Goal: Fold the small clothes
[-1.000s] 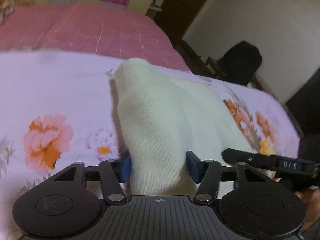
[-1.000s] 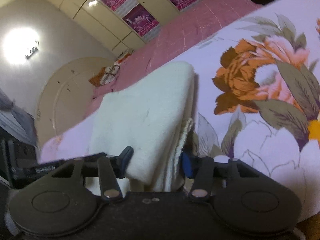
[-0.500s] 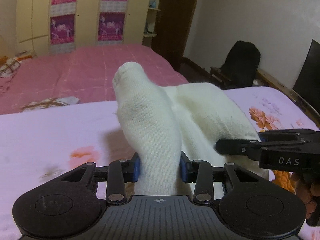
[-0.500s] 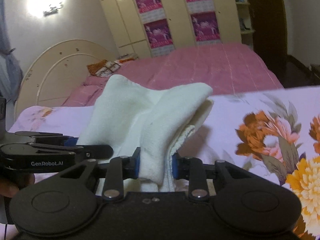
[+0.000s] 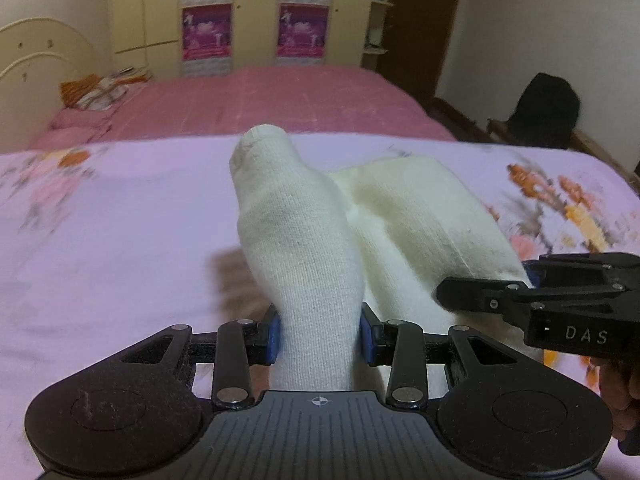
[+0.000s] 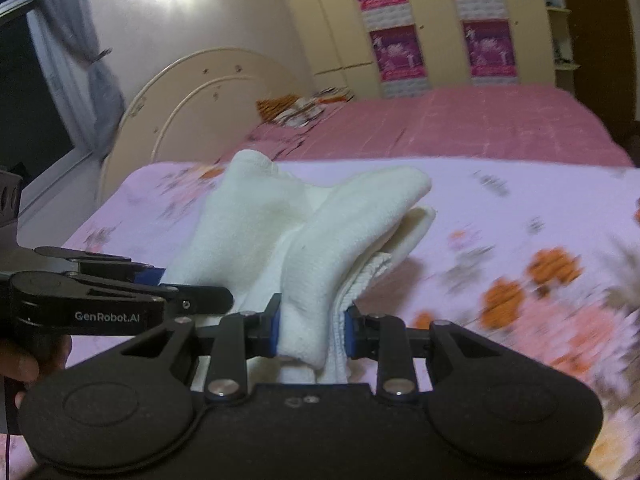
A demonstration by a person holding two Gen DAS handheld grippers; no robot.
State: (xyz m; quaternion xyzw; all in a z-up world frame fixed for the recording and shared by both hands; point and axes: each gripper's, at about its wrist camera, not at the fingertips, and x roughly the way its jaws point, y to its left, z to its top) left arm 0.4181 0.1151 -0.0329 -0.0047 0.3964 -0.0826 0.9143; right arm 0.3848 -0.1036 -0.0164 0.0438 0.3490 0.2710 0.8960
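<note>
A pair of cream-white socks is held up above the floral bedsheet, gripped at both ends and sagging into a fold between. The left gripper is clamped on the toe half, its blue pads pressing both sides of the knit; that half stands with its long axis running away from the camera and upward, the rounded toe pointing at the far pink bed. The right gripper is closed on the cuff half, with ribbed cuff edges bunched between its pads; this half rises away and to the right, its open end pointing far right. In the left wrist view the right gripper's side reads "DAS"; in the right wrist view the left gripper's body reads "GenRobot.AI". A hand holds that handle at the near left. Pink posters hang on the far wardrobe doors, their writing too small to read.
</note>
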